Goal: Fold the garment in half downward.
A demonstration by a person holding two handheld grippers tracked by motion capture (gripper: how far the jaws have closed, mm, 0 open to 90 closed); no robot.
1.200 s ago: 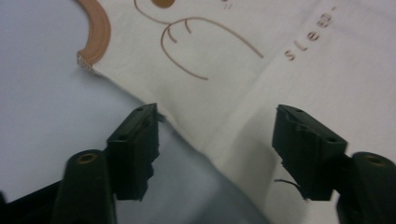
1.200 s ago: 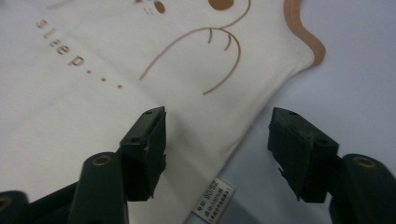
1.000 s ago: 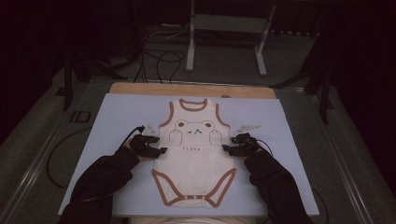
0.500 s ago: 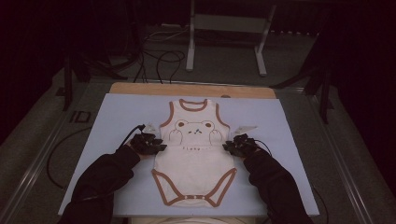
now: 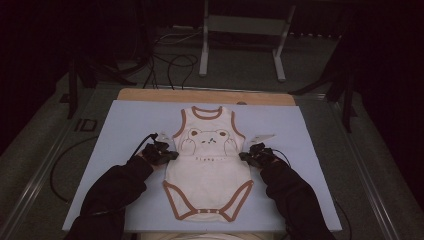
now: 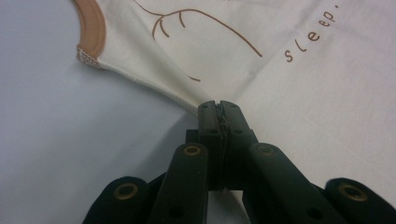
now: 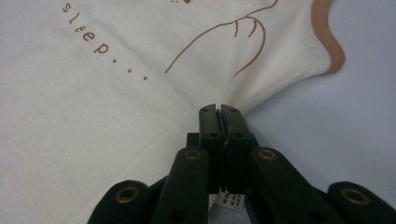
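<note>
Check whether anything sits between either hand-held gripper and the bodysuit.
Nothing does. The left hand-held gripper and right hand-held gripper are each shut on a side edge of the bodysuit, which lies on the blue mat.

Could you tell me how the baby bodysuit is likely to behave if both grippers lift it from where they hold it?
The bodysuit is probably floppy: its fabric already puckers where the left gripper and right gripper pinch its side edges. Its middle would likely sag between them. It looks thin and light, so it should lift easily off the mat.
</note>
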